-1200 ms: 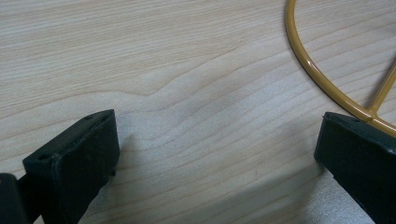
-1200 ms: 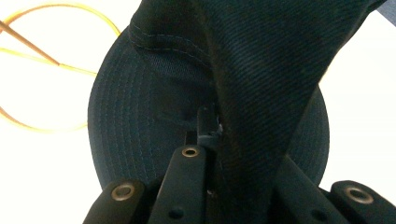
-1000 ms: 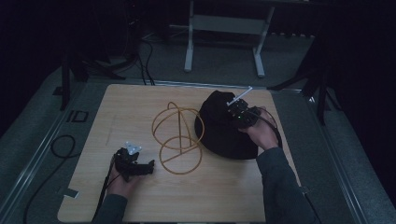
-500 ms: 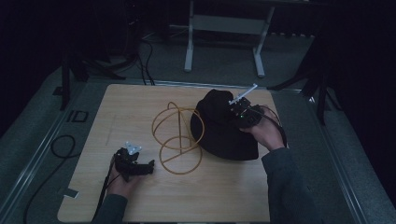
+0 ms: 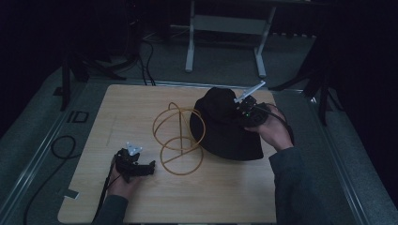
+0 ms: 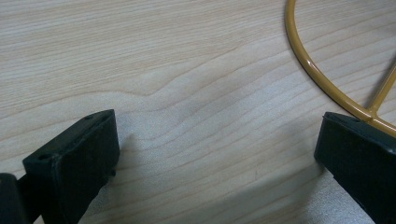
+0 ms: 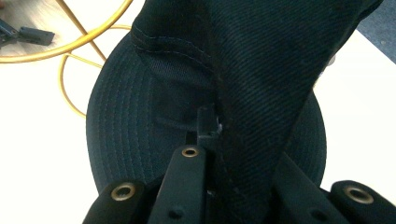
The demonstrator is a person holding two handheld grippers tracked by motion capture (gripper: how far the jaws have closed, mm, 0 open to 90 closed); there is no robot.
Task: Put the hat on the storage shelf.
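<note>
A black brimmed hat (image 5: 225, 136) lies on the right half of the wooden table (image 5: 117, 108), its brim touching a yellow wire stand (image 5: 180, 136) at the table's middle. My right gripper (image 5: 241, 110) is shut on a fold of the hat's crown, pulling the fabric (image 7: 261, 70) up between its jaws (image 7: 212, 135). The stand's rings (image 7: 79, 39) show beyond the brim. My left gripper (image 5: 151, 168) rests on the table at the front left, open, with bare wood between its jaws (image 6: 217, 154). The stand's base ring (image 6: 317, 74) runs just past its right jaw.
A black cable (image 5: 61, 145) loops on the grey floor left of the table. A metal desk frame (image 5: 225, 28) stands behind the table's far edge. A small dark label (image 5: 77, 116) sits by the table's left edge.
My right gripper has risen slightly with the hat's crown, and the brim has edged a little toward the wire stand. The left gripper has stayed put.
</note>
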